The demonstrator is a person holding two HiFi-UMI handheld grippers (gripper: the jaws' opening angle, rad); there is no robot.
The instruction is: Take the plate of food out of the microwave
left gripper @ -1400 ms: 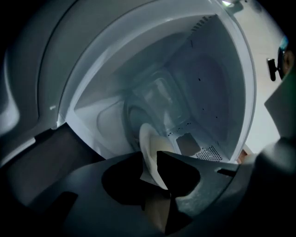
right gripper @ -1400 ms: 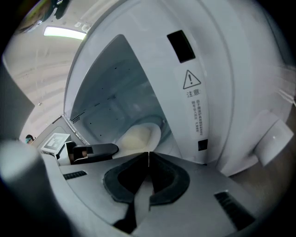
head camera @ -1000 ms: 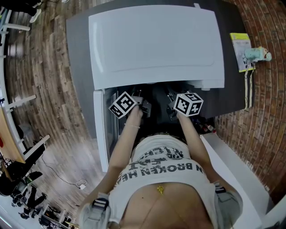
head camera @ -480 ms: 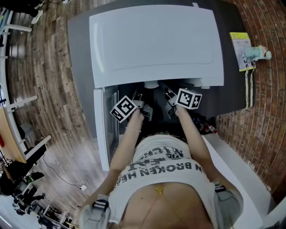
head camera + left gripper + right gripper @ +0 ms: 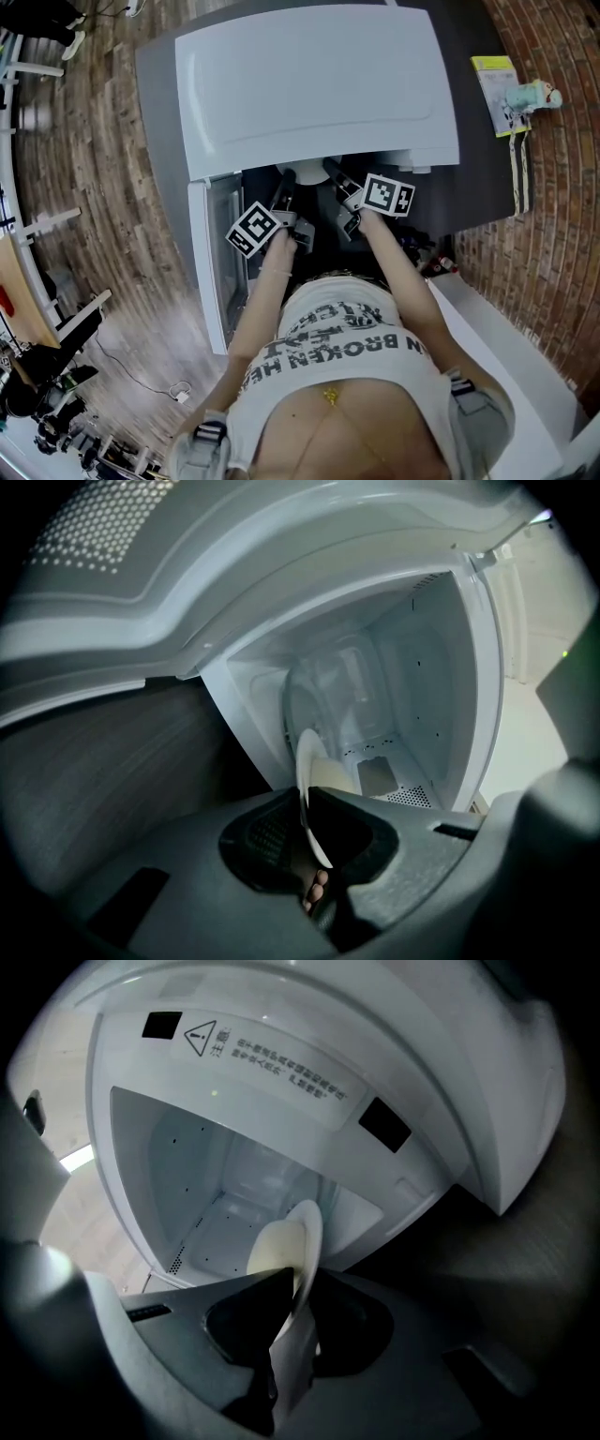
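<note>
Both claws are at the open mouth of the white microwave [image 5: 319, 84], each pinching the plate [image 5: 307, 761] by its rim: the left claw [image 5: 305, 813] on one edge, the right claw [image 5: 298, 1283] on the opposite edge. A pale mound of food [image 5: 270, 1246] sits on the plate, with the white cavity behind it. The door [image 5: 211, 258] hangs open just beside the left arm. The microwave stands on a dark grey surface [image 5: 159, 112], with a yellow-green card [image 5: 497, 94] at its far right, near a brick wall [image 5: 553, 206].
</note>
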